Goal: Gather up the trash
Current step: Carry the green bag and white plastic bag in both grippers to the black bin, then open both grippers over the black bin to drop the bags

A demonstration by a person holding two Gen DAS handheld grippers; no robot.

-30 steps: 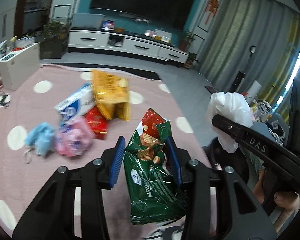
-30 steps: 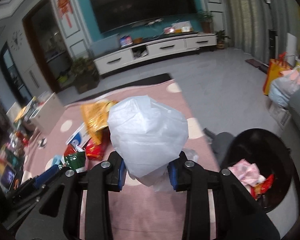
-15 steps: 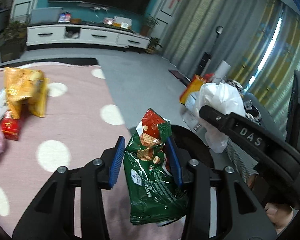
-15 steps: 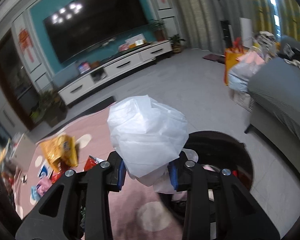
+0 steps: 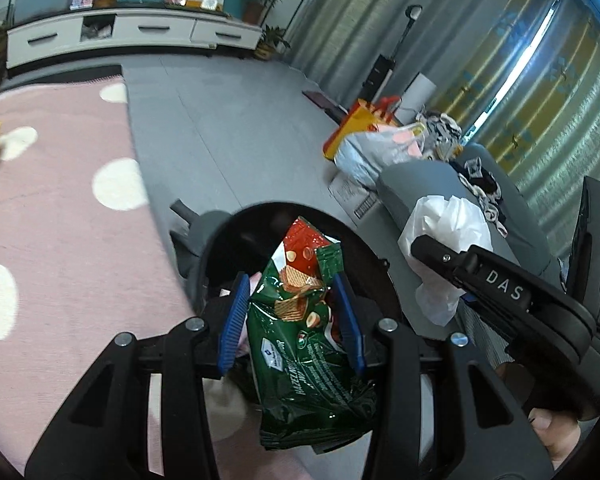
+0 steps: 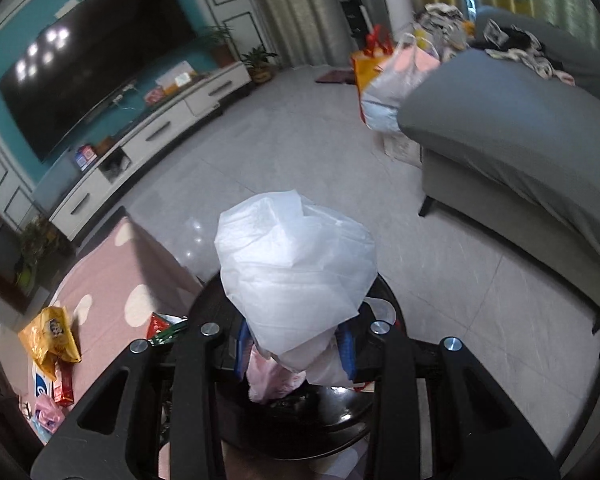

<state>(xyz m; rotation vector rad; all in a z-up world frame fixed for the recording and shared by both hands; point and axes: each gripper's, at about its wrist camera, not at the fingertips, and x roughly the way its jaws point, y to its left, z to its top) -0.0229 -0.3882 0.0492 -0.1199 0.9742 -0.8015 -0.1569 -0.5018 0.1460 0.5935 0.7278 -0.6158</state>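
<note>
My left gripper point(image 5: 290, 312) is shut on a green and red wafer snack packet point(image 5: 304, 332) and holds it over the black round trash bin point(image 5: 236, 236). My right gripper point(image 6: 296, 344) is shut on a crumpled white plastic bag point(image 6: 296, 276), also above the bin point(image 6: 340, 412). The bag and right gripper show at the right of the left wrist view point(image 5: 448, 232). Pink trash point(image 6: 272, 380) lies inside the bin.
A pink polka-dot rug point(image 5: 60, 216) lies left of the bin. A yellow snack bag point(image 6: 50, 334), a red packet point(image 6: 63, 384) and other litter lie on it. A grey sofa point(image 6: 512, 128) stands at right, with full bags point(image 6: 392, 76) beside it. A TV cabinet point(image 5: 132, 34) is far back.
Both grippers have swung right from over the rug to above the bin, each still holding its item. The rug litter has slid out to the left.
</note>
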